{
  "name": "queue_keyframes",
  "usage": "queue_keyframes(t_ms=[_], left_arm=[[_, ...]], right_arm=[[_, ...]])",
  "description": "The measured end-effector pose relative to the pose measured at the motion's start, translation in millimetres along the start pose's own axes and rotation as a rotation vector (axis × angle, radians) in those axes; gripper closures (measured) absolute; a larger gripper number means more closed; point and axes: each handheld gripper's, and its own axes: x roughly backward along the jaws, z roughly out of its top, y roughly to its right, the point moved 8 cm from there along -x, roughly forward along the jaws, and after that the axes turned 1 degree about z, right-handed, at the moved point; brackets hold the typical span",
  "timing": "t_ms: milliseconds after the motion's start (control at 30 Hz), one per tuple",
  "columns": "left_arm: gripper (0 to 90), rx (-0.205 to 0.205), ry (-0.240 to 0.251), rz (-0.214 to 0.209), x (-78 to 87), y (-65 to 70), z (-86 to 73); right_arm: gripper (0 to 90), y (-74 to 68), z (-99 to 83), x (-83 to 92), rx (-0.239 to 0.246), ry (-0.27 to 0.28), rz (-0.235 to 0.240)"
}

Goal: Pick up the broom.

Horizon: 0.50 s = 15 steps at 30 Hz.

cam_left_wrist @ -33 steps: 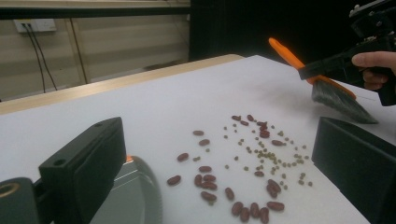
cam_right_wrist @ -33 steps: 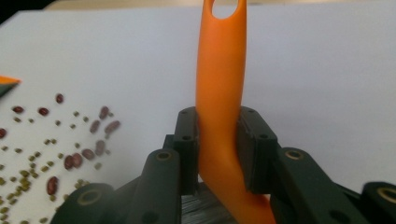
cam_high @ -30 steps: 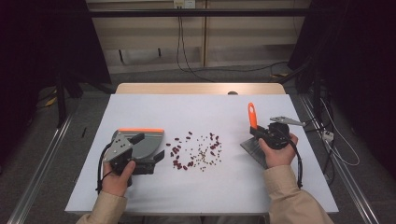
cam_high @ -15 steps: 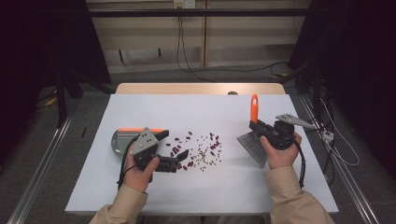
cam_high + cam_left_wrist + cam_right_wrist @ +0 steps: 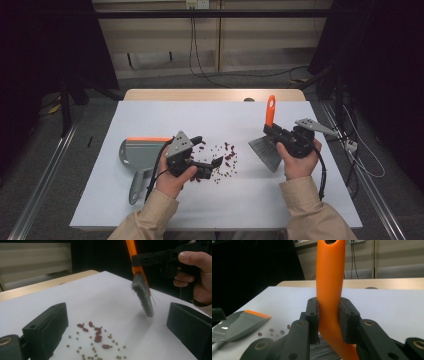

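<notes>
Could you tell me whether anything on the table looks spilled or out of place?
Yes: beans lie scattered loose on the table, between the dustpan and the brush. Red ones and smaller greenish ones are mixed. The dustpan lies flat, left of the spill, with nothing visibly in it.

Brush: orange handle with a hanging hole at its far end, grey bristle head. Held clear of the bench at right, handle upright and pointing far, clamped between the pads of the right tool; bristles slanted down toward the near left.

Beans: small dark red beans mixed with smaller greenish ones, scattered loose on the white bench at centre, left of the brush.

Dustpan: grey, with an orange lip along its far edge, lying flat at left, its handle pointing near.
</notes>
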Motion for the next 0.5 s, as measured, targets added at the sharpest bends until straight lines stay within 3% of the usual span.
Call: queue_keyframes(t_ms=[167,200,367,500], left_arm=[[5.0,0.032,0.015,-0.050,-19.5,6.9,1.5],[6.1,0.033,0.011,-0.039,-23.5,6.6,1.4],[12.1,0.044,0.027,-0.067,-39.2,15.7,10.2],[23.8,0.054,0.032,-0.078,-48.8,20.1,17.2]], right_arm=[[72.6,-15.2,5.9,-4.7,0.004,0.018,0.030],[72.6,-18.9,6.8,-5.6,0.003,0.022,0.042],[72.6,-34.1,8.8,-12.3,0.007,0.028,0.069],[72.6,-46.3,8.7,-17.2,0.015,0.028,0.095]])
